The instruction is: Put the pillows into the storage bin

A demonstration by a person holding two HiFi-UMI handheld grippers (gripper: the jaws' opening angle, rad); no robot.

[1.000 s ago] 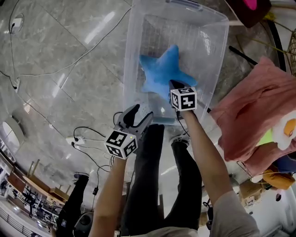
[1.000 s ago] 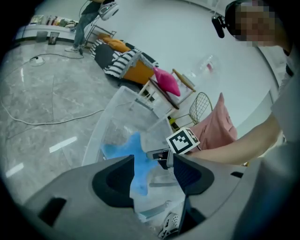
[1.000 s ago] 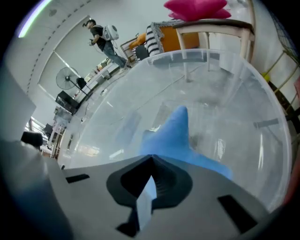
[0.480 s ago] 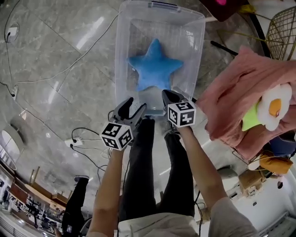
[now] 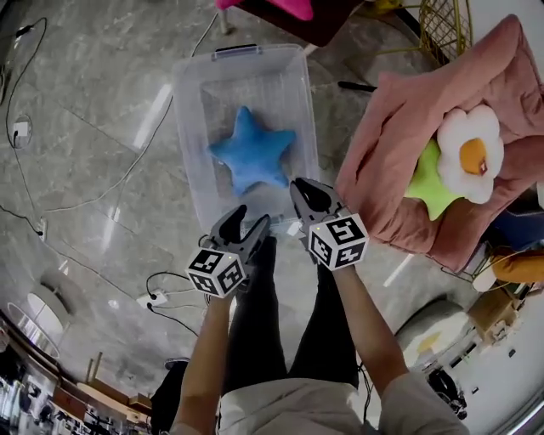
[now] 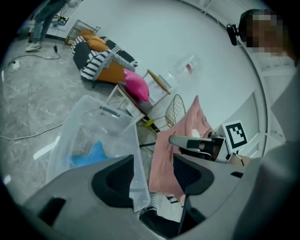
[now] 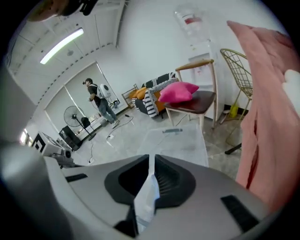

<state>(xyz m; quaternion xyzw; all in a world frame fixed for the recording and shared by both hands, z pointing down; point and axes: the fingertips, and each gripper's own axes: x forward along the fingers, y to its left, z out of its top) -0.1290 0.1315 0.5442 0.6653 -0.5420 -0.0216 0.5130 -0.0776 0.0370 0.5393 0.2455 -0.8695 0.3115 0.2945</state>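
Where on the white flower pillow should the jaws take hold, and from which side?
Probably an outer petal of the white flower pillow, from above: it lies face up on the pink cushion, and its rounded petals are narrow lobes the jaws can pinch. Choose one away from the green star pillow partly under its lower left.

Clear plastic bin (image 5: 189, 144): rectangular, no lid, standing on grey floor (image 5: 85, 170), dark handle at far end. Inside is one blue star pillow (image 5: 251, 157), lying flat approx. mid-bin, one arm pointing toward the far end.

Two more pillows lie outside, to the right of the bin, on a heap of pink cloth (image 5: 391, 153). One is a white flower pillow (image 5: 470, 153) w/ orange centre, face up. The other is a lime-green star pillow (image 5: 427, 189), partly under the flower and touching it.

Beyond the bin's far end, a magenta pillow (image 5: 289, 7) sits on a dark seat (image 5: 336, 21), only partly in view.
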